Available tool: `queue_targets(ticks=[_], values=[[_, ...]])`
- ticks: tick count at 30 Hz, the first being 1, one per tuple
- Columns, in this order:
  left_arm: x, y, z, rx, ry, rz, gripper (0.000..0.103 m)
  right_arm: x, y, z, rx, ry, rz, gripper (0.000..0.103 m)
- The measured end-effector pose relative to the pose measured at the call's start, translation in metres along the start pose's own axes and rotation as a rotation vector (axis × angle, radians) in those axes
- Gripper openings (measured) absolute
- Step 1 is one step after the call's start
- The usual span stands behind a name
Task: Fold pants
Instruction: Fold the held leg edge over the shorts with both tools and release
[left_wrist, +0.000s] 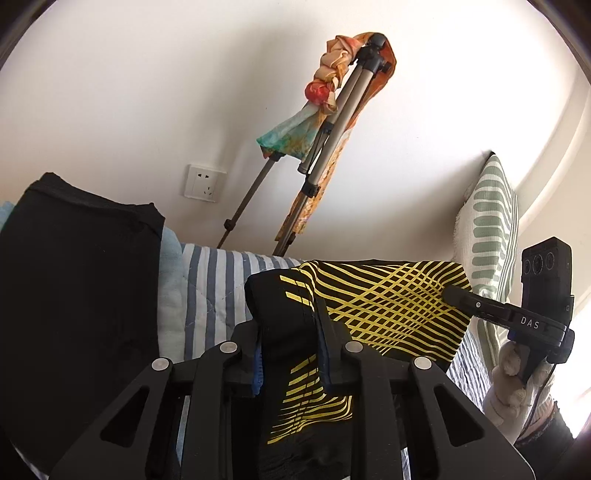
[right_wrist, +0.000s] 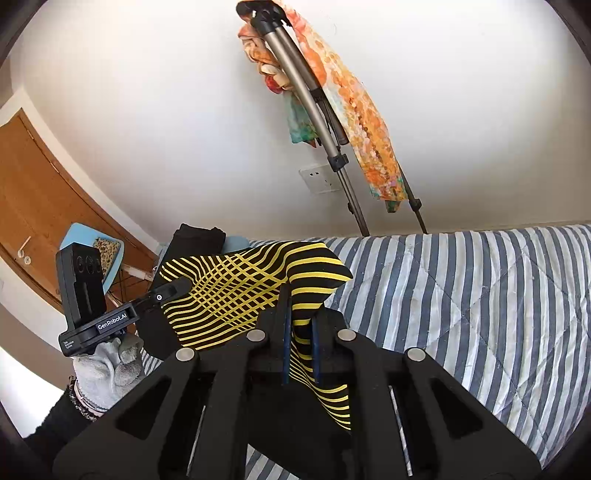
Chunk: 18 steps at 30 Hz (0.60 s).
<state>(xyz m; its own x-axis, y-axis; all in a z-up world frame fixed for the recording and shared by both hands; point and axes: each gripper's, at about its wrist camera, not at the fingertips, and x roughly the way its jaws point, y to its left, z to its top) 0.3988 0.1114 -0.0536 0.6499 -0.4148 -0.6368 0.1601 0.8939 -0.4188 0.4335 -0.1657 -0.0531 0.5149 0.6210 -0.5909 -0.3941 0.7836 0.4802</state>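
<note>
Pants held up between two grippers above a striped bed.

The bed (right_wrist: 461, 295), covered by a blue-and-white striped quilt, is seen running along a white wall (right_wrist: 147, 110). A black garment (left_wrist: 74, 295) is laid on the bed's left end. A tripod (left_wrist: 332, 140) draped with an orange scarf (right_wrist: 362, 110) is stood against the wall behind the bed's far edge, and a green-striped pillow (left_wrist: 491, 229) is propped at the right end. The pants (left_wrist: 384, 306), black with yellow lines, are stretched in the air over the bed's near edge. One end of them is pinched in the left gripper (left_wrist: 291, 350), the other in the right gripper (right_wrist: 299, 343); both jaws are closed narrowly on the cloth.
</note>
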Motion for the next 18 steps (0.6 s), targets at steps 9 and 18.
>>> queue_targets(ticks=[9,18], values=[[-0.081,-0.009,0.007,0.039,-0.152,-0.005,0.016,-0.052,0.079,-0.005,-0.128,-0.102,-0.001,0.008],[-0.126,0.008,0.010,0.028,-0.207,0.016,0.009,-0.058,0.138,-0.005,-0.203,-0.140,-0.008,0.005]])
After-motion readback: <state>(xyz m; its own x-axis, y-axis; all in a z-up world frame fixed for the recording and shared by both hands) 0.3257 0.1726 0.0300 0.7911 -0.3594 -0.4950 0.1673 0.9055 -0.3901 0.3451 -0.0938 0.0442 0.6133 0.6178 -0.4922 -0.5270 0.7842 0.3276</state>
